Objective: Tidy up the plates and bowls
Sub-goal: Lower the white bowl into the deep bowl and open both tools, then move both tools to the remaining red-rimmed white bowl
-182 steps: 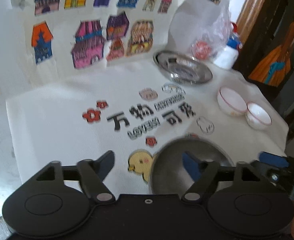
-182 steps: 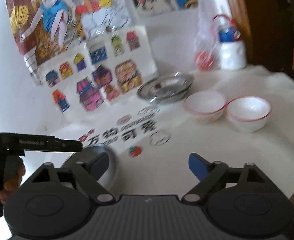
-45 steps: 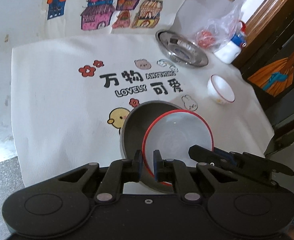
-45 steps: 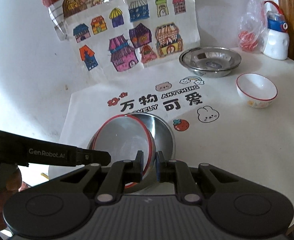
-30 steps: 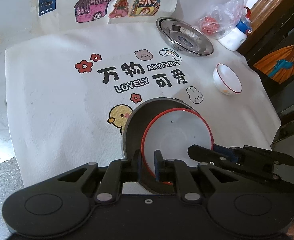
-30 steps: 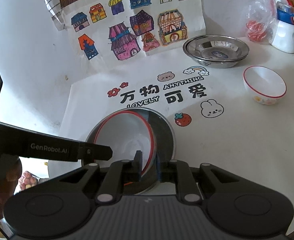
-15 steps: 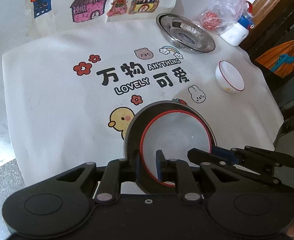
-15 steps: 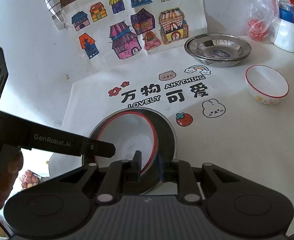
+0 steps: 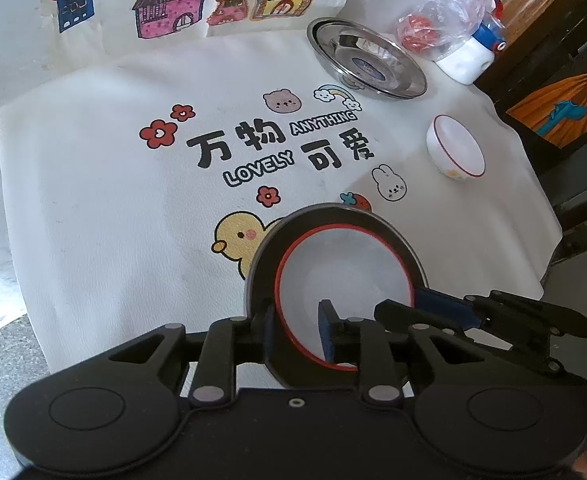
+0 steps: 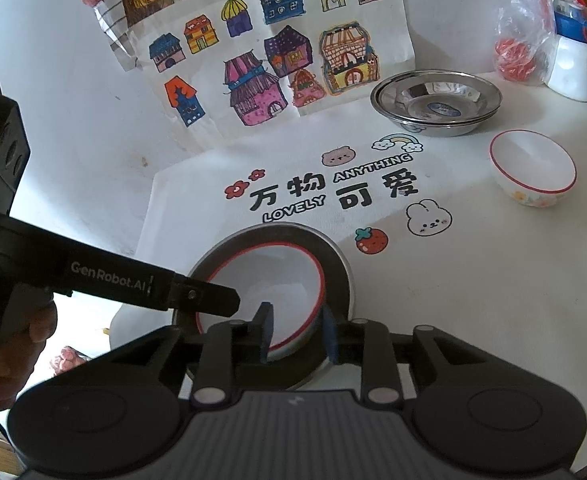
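A white bowl with a red rim sits inside a steel plate at the near edge of the printed cloth. My left gripper is open a little, its fingers either side of the bowl's near rim. My right gripper is also open a little astride the bowl's rim on the opposite side. A second red-rimmed bowl stands alone at the right. Stacked steel plates rest at the back right.
A plastic bag with something red and a white and blue bottle stand behind the steel plates. House drawings lean on the wall. The table edge drops off at the right.
Both grippers have opened from shut on the bowl's rim to slightly apart. The bowl now lies lower in the steel plate.
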`<state>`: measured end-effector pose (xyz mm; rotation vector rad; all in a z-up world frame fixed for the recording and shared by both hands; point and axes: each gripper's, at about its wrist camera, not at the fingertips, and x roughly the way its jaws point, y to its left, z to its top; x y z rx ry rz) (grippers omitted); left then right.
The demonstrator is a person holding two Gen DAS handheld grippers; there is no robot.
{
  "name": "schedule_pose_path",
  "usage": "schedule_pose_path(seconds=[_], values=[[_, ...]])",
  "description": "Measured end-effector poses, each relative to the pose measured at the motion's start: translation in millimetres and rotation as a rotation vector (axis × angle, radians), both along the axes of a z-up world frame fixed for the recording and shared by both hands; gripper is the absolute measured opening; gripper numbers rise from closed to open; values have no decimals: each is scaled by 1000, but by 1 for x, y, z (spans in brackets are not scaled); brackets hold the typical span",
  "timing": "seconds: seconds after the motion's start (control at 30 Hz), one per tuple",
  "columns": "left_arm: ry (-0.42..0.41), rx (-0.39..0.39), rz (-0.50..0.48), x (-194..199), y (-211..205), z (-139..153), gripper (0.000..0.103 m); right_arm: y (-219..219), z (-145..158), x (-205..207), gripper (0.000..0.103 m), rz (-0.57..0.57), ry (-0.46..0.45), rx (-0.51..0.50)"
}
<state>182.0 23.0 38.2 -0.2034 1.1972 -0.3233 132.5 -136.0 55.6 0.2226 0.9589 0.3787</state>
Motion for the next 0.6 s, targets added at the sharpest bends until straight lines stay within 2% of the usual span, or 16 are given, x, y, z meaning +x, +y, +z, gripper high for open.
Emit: schedule_pose_path(seconds=[0.1, 0.23, 0.33, 0.43, 0.53, 0.6], values=[[-11, -1, -9, -2, 0, 3, 29, 0, 1, -1, 35, 2, -6, 9], [-24, 4, -23, -5, -1, 5, 33, -2, 4, -6, 49, 3, -29, 35], [-57, 3, -31, -9, -1, 12, 40, -3, 8, -10, 56, 3, -55, 41], [-93, 3, -41, -13, 0, 19, 46, -7, 13, -15, 66, -11, -81, 31], [-125, 14, -39, -17, 1, 25, 58, -17, 16, -22, 74, -32, -107, 45], [-151, 12, -38, -19, 3, 28, 62, -25, 17, -27, 81, -51, -122, 54]])
